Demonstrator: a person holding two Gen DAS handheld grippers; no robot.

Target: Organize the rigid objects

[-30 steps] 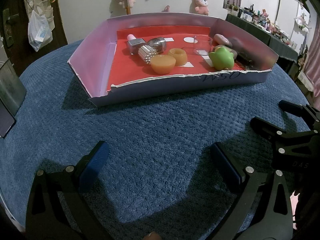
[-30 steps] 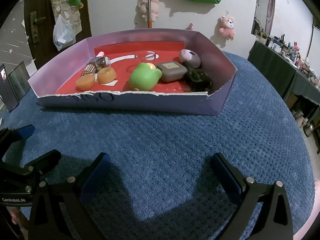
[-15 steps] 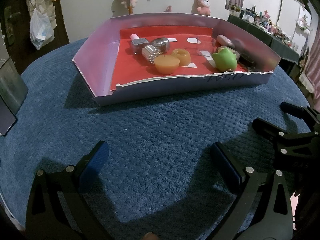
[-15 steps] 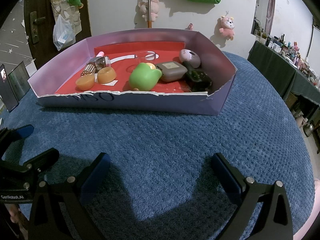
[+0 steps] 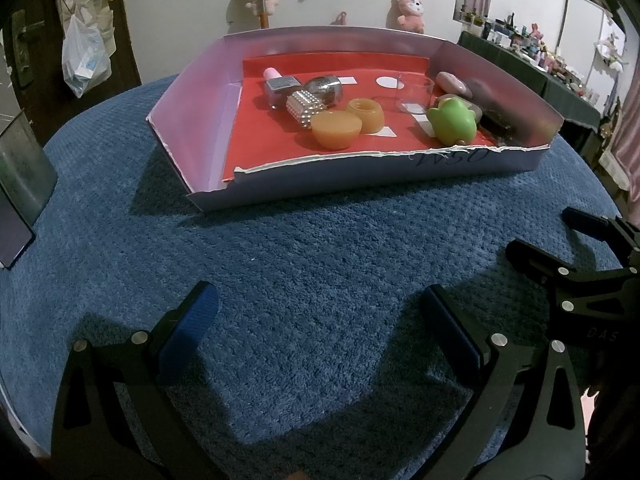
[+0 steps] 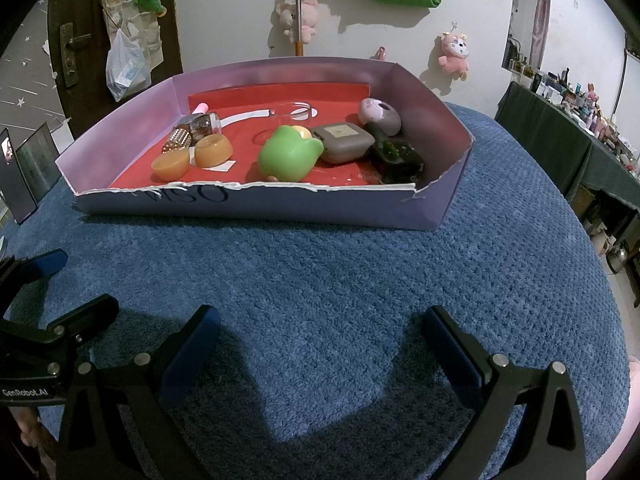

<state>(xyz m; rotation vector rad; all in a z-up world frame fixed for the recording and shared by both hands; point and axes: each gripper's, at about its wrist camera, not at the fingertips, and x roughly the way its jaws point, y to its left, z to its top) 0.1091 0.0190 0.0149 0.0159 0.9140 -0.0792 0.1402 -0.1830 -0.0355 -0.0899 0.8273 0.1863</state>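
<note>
A shallow cardboard tray (image 5: 192,120) (image 6: 260,208) with a red floor sits at the far side of the blue cloth. It holds a green frog toy (image 5: 454,122) (image 6: 288,154), two orange cups (image 5: 336,130) (image 6: 212,151), a studded bottle (image 5: 306,106), a nail polish bottle (image 5: 278,86), a clear glass (image 5: 416,92), a grey case (image 6: 342,142), a dark bottle (image 6: 394,156) and a pink oval (image 6: 378,110). My left gripper (image 5: 320,320) and right gripper (image 6: 320,332) both hang open over bare cloth, well short of the tray, nothing between their fingers.
The blue textured cloth (image 5: 300,260) covers a round table. A dark phone or screen (image 5: 20,184) stands at the left edge. Plush toys hang on the wall behind. A cluttered shelf (image 6: 580,96) runs along the right.
The left gripper's view has shifted slightly, so the tray sits a little further right and back in it. The right gripper has held still. Both stay open.
</note>
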